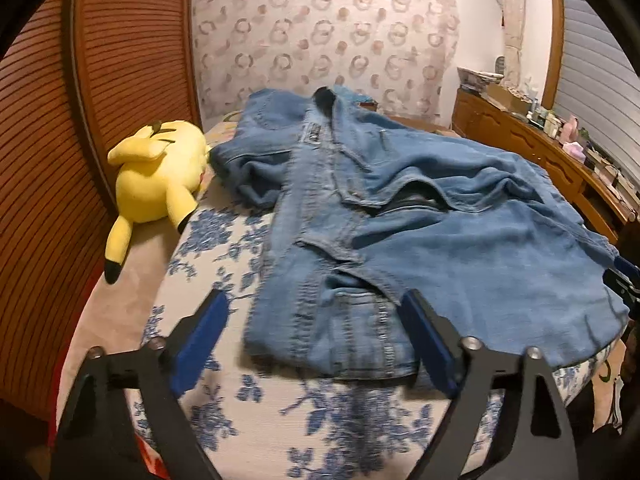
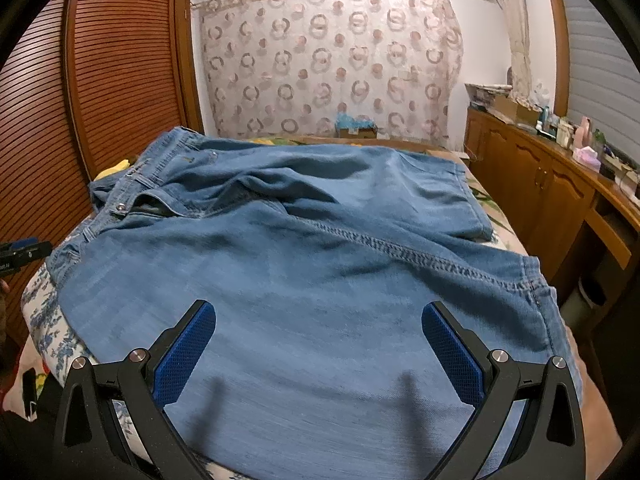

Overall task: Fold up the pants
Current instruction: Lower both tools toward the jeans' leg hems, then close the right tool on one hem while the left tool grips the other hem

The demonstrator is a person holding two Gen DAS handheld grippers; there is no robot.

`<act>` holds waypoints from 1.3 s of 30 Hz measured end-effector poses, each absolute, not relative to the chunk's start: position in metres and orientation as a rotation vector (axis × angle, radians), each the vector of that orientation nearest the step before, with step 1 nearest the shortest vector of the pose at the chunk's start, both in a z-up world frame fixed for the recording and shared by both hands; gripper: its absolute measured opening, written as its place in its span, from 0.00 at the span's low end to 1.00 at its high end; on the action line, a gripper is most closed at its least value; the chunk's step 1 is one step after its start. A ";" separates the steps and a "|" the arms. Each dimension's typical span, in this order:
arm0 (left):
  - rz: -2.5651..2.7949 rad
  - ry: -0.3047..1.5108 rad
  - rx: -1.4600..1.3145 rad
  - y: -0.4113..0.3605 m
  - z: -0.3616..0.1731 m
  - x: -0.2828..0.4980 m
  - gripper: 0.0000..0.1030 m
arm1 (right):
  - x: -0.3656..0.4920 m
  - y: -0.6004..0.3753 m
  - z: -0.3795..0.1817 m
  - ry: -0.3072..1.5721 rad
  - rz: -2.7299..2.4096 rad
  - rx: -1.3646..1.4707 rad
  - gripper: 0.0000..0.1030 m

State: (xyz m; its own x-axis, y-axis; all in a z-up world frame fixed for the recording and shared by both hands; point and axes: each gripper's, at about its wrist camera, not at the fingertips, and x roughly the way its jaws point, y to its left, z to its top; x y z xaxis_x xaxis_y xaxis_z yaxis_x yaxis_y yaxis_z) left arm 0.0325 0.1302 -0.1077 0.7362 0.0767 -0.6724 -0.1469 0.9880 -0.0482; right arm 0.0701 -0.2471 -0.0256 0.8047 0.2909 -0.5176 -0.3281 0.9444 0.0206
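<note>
A pair of blue denim pants [image 1: 400, 208] lies spread and rumpled across the bed [image 1: 224, 264], which is covered by a white spread printed with blue flowers. Seen from the left wrist, the waistband end of the pants, with its belt loops and open fly, faces the camera, and the fabric runs away toward the patterned curtain [image 1: 320, 40] on the far wall. The left gripper [image 1: 316, 320] is held above the near edge of the pants with its jaws standing wide; its blue pads [image 1: 200, 340] press on nothing, the right-hand pad sitting over the denim and the left-hand one over bare bedspread, so it grips nothing. A yellow plush toy [image 1: 156, 176] lies on the bed just beside the pants, on the side toward the slatted wooden wardrobe doors [image 1: 120, 80]. In the right wrist view, the right gripper [image 2: 320, 344] hovers over a broad, flat stretch of a pant leg, its jaws also wide apart and empty, casting two finger shadows on the cloth below. A heavy stitched seam crosses the pants beyond that gripper. On the side of the pants away from the wardrobe, a long wooden sideboard [image 2: 540, 184] stands beside the bed, its top crowded with small items that are too small to identify.
</note>
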 end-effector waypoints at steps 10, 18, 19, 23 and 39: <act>0.180 0.774 -0.122 0.161 -0.130 0.035 0.62 | 0.065 -0.260 -0.027 0.566 0.301 -0.092 1.00; 0.164 0.799 -0.124 0.163 -0.143 0.037 0.59 | 0.042 -0.293 -0.023 0.587 0.233 -0.080 1.00; 0.161 0.801 -0.125 0.163 -0.144 0.037 0.59 | 0.039 -0.298 -0.024 0.590 0.222 -0.080 1.00; 0.146 0.793 -0.133 0.163 -0.147 0.038 0.59 | 0.027 -0.313 -0.021 0.610 0.189 -0.088 1.00; 0.145 0.787 -0.125 0.163 -0.147 0.039 0.59 | -0.019 -0.337 -0.009 0.692 0.104 -0.063 0.87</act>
